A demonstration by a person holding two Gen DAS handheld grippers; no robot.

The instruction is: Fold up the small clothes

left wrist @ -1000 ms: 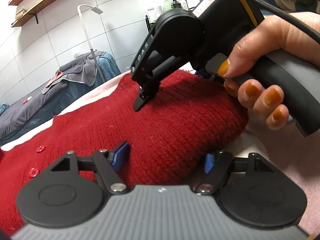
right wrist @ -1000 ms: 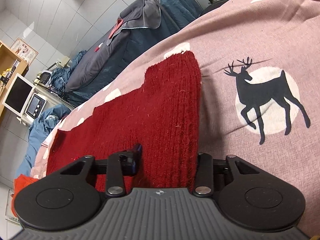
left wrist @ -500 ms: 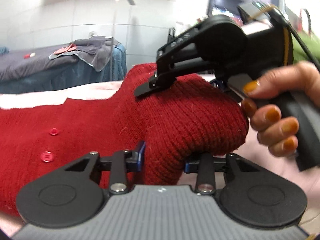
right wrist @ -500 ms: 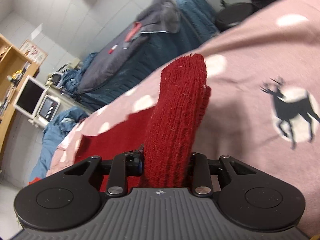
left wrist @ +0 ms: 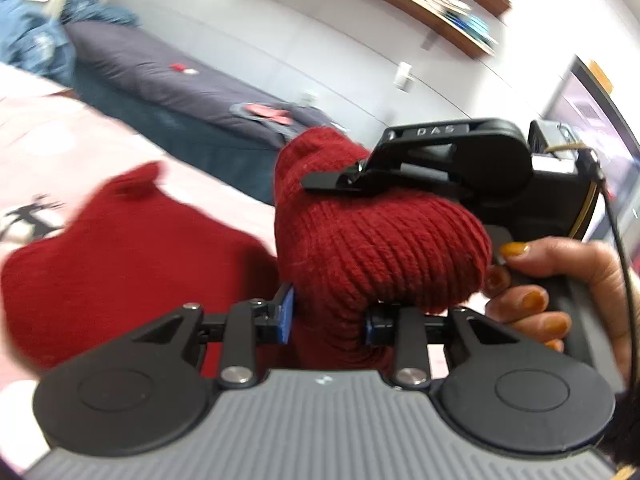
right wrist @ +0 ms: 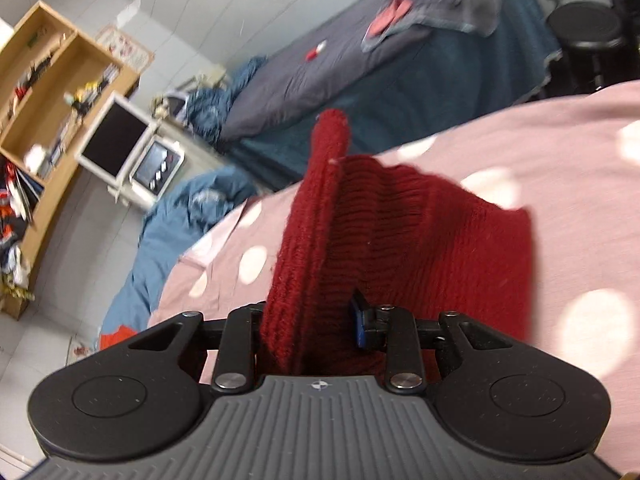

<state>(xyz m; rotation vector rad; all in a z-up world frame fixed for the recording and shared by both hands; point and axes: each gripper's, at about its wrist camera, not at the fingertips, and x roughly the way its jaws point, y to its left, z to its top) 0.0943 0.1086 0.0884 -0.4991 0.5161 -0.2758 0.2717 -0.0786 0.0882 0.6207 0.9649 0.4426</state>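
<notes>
Sweater under right gripper

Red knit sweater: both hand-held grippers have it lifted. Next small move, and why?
Probably carry the lifted edge across over the flat part, then lower it. The left hand-held gripper and the right hand-held gripper are both shut on the red knit sweater, whose pinched edge is raised and bunched, while the rest lies on the pink bedspread. The fold is not yet laid down.
</notes>
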